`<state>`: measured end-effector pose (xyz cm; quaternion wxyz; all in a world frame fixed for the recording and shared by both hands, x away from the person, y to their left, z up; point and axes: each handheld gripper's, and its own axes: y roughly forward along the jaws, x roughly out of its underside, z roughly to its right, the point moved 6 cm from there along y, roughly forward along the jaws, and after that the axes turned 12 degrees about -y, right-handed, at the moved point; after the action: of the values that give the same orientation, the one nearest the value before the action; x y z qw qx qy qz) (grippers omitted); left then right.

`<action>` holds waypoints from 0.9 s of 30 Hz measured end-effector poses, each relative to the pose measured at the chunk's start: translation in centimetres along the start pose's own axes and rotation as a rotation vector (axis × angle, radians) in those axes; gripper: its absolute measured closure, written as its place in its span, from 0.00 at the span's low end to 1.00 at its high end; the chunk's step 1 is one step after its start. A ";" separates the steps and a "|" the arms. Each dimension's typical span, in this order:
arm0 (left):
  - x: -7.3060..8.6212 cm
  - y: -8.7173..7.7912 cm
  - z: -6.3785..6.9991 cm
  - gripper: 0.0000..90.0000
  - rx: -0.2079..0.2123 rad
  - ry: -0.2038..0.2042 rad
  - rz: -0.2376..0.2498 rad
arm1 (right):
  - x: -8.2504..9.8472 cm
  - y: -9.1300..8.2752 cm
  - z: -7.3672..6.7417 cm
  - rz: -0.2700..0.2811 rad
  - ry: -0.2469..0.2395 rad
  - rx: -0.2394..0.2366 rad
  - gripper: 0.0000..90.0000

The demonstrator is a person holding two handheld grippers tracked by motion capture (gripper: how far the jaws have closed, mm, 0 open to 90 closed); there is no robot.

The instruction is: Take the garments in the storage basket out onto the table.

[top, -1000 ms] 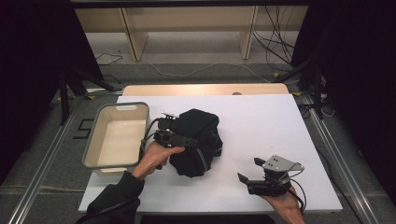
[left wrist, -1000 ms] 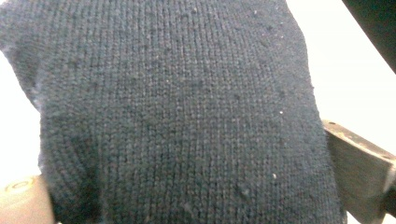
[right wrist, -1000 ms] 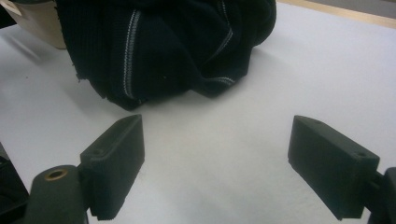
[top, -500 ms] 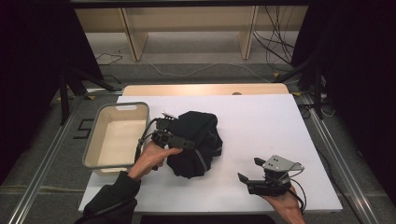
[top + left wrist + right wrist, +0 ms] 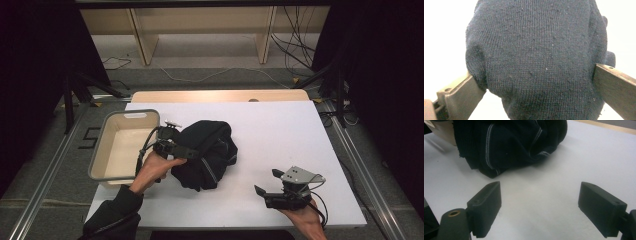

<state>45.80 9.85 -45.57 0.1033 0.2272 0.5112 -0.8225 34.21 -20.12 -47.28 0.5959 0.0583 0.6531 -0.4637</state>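
Table brightly lit, surroundings dark; close-up knit sharp, background overexposed.

Left gripper point(image 5: 192, 151) tips buried in the sweater point(image 5: 207, 152); sweater's top cut off in both gripper views; bin point(image 5: 100, 165) part-hidden behind left hand.

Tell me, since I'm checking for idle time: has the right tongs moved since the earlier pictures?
No. The right tongs sits at the same spot near the white table's front edge, open.
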 end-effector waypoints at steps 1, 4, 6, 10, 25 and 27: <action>0.0 -0.2 0.1 0.00 -0.002 0.005 0.004 | 0.0 0.0 0.0 0.001 0.000 0.001 0.21; -0.1 -1.0 0.4 0.00 0.007 0.011 0.019 | 0.0 0.0 0.1 0.008 -0.008 0.001 0.21; 0.0 -1.5 0.5 0.00 0.009 0.017 0.031 | 0.0 0.0 0.1 0.007 -0.007 0.000 0.21; -0.1 -2.4 0.9 0.00 0.032 0.025 0.059 | -0.1 0.0 0.0 0.010 -0.004 0.000 0.21; 0.8 -3.5 2.1 0.00 0.138 0.062 0.137 | -0.1 0.0 0.0 0.010 0.002 -0.002 0.21; 1.0 -3.7 2.2 0.00 0.154 0.066 0.158 | -0.1 0.0 0.0 0.013 0.000 -0.002 0.21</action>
<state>42.84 9.60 -42.32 0.1331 0.3013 0.4298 -0.8407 34.22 -20.04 -47.22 0.5990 0.0619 0.6532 -0.4590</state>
